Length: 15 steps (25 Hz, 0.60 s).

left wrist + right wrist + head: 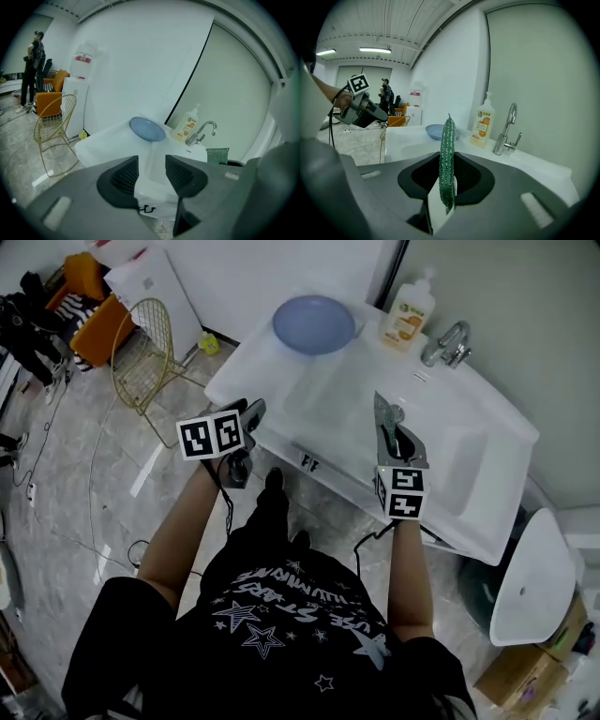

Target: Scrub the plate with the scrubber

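Observation:
A blue plate (314, 324) lies flat on the white counter at the sink's far left corner; it also shows as the blue plate (147, 128) and the blue plate (437, 131). My right gripper (392, 432) hovers over the sink basin, shut on a green scrubber (448, 161) that stands on edge between its jaws. The green scrubber (217, 155) appears at the right of the left gripper view. My left gripper (253, 418) is open and empty at the sink's front-left edge, well short of the plate.
A white sink unit (487, 456) fills the middle, with a chrome tap (448, 343) and an orange soap bottle (411, 310) along the back wall. A gold wire chair (148, 348) stands on the marble floor to the left. A person (33, 70) stands far off.

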Tool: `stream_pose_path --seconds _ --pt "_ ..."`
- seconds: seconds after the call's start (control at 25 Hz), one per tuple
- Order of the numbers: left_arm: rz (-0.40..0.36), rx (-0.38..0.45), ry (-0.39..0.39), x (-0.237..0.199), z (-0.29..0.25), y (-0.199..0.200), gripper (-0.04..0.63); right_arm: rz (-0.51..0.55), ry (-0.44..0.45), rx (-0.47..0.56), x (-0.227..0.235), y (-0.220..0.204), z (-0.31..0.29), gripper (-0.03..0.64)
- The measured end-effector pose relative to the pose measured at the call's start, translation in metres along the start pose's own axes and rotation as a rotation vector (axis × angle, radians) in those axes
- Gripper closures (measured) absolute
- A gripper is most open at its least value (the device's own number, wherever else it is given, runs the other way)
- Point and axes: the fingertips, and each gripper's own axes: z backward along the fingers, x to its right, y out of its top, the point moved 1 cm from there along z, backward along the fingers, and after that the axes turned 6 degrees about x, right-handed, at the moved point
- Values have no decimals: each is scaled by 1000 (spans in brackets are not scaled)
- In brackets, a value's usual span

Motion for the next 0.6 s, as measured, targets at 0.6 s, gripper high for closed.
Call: stream_pose_path --seconds 0.6 --pt "61 -132 -35 -54 -160 65 423 65 -13 -56 20 53 -133 508"
